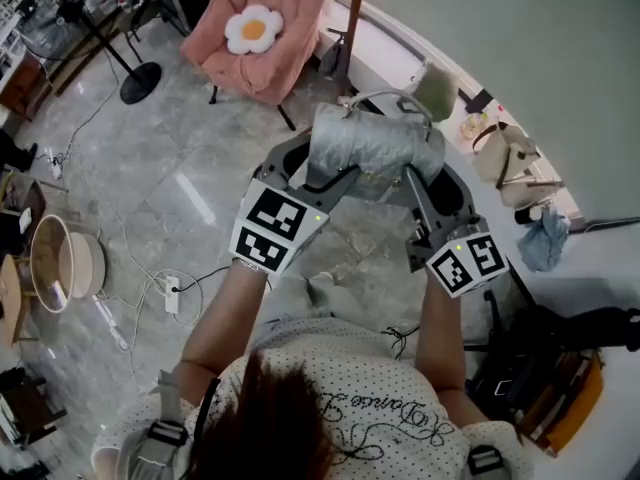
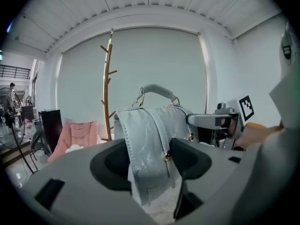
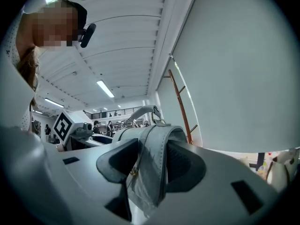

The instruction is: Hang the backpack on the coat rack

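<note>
A pale grey backpack (image 1: pixel 370 143) hangs in the air between my two grippers, its top handle (image 1: pixel 385 96) pointing away from me. My left gripper (image 1: pixel 318 176) is shut on its left side, and the left gripper view shows a strap and flap of the backpack (image 2: pixel 150 139) pressed between the pads. My right gripper (image 1: pixel 425 190) is shut on the other side, with a folded strap of the backpack (image 3: pixel 150 163) clamped in its jaws. The wooden coat rack (image 1: pixel 355 18) stands ahead, near the wall; its branched pole (image 2: pixel 108 93) rises behind the bag, left of it, and the coat rack (image 3: pixel 180 102) shows to the right in the right gripper view.
A pink chair (image 1: pixel 262 28) with a flower cushion stands left of the rack. A fan stand (image 1: pixel 140 81), a power strip (image 1: pixel 172 295) with cables and a round basket (image 1: pixel 55 263) are on the floor at left. A white ledge (image 1: pixel 500 153) holds small items; a dark bag (image 1: pixel 540 378) lies at right.
</note>
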`<state>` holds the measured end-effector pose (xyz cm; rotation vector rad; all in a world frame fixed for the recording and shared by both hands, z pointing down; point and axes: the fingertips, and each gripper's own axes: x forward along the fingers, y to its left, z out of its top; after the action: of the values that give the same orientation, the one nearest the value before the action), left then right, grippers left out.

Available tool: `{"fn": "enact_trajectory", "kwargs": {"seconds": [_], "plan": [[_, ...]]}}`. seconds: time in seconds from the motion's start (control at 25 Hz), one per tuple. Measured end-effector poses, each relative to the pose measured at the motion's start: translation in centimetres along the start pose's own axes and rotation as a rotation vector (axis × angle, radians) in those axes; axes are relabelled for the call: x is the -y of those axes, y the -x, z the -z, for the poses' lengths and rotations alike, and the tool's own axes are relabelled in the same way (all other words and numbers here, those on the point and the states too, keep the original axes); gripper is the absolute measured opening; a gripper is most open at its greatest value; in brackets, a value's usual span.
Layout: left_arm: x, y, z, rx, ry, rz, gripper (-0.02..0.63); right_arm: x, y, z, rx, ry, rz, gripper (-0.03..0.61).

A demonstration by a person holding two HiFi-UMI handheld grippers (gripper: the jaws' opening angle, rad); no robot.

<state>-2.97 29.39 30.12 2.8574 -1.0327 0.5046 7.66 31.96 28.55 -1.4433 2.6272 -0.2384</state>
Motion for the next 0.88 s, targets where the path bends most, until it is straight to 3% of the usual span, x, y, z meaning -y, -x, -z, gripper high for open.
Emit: {"fn": "enact_trajectory", "kwargs": {"seconds": [0.52,0.88], "plan": [[-2.9,-2.2,-1.0,0.021,0.012,-0.027,0.261,2.2,-3.3,-0.6,0.005,0.009,-0.022,0.182],[-11.2,-7.4,-1.3,0.016,0.024,-0.005,0.261,6.1,-12.2,-0.2,-0.022,0.01,-0.001,0.183]]}}
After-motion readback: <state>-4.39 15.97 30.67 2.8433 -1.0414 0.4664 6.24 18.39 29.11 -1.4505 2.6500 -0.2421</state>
